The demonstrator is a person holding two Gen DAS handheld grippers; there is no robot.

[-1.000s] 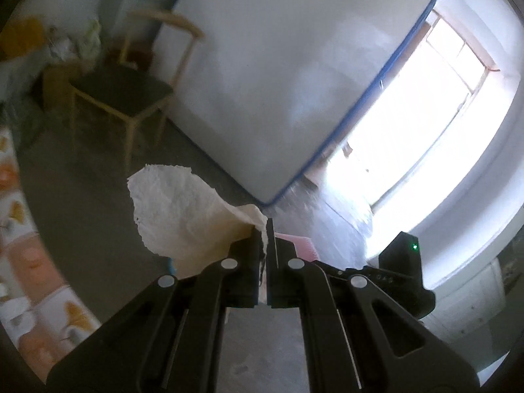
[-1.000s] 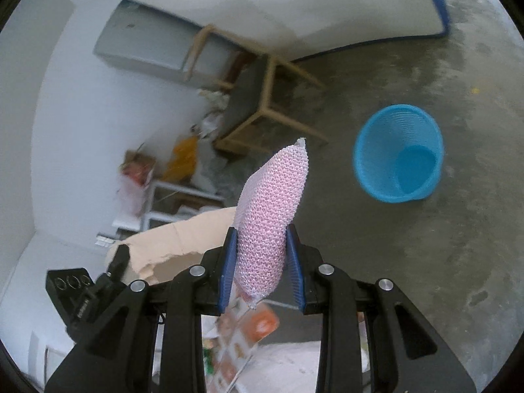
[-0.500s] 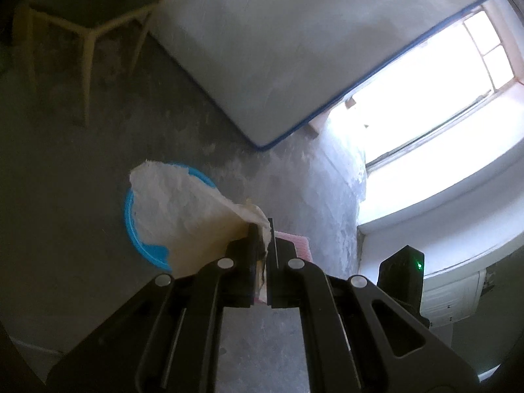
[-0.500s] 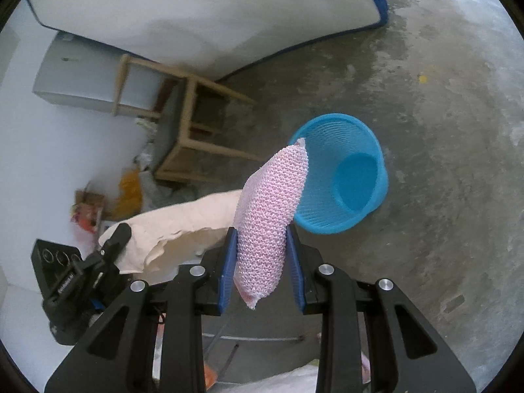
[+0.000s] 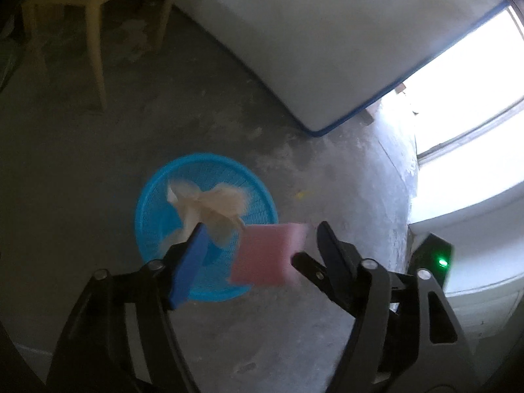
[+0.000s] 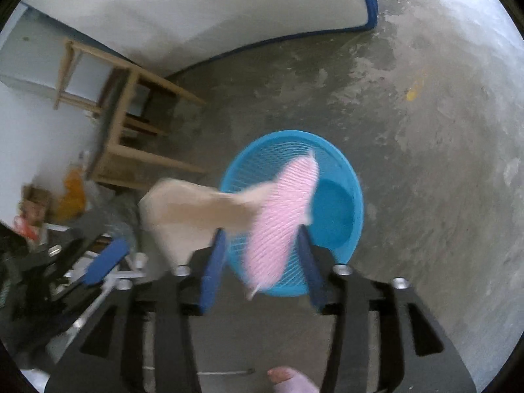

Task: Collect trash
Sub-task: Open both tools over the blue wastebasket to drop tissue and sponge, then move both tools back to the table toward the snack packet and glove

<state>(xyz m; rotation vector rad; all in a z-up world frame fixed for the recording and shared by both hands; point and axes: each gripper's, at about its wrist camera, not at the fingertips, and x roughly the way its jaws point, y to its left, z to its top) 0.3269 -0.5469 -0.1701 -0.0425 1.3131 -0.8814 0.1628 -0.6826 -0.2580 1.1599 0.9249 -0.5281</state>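
Note:
A round blue mesh basket [image 5: 144, 196] [image 6: 358, 196] stands on the concrete floor right under both grippers. My left gripper [image 5: 261, 229] hangs over it, its jaws opening; the crumpled tan paper [image 5: 213, 204] [image 6: 196, 208] is loose at the left pad's tip, over the basket's mouth. My right gripper [image 6: 261, 235] is also over the basket and its jaws are opening. The pink mesh sponge [image 6: 281, 216] [image 5: 267, 255] sits blurred between its blue pads with a gap on each side. The left gripper's blue pad [image 6: 104, 262] shows at the left of the right wrist view.
A wooden chair [image 5: 95, 16] [image 6: 131, 121] stands behind the basket. A white mattress with blue edging [image 5: 311, 32] [image 6: 196, 16] leans on the wall. A bright window [image 5: 475, 82] is at the right. Clutter [image 6: 68, 193] lies far left. A toe [image 6: 288, 380] shows below.
Both grippers dropped down over the blue basket. Both jaws, shut on the paper and the sponge before, have spread, and the two pieces have come loose.

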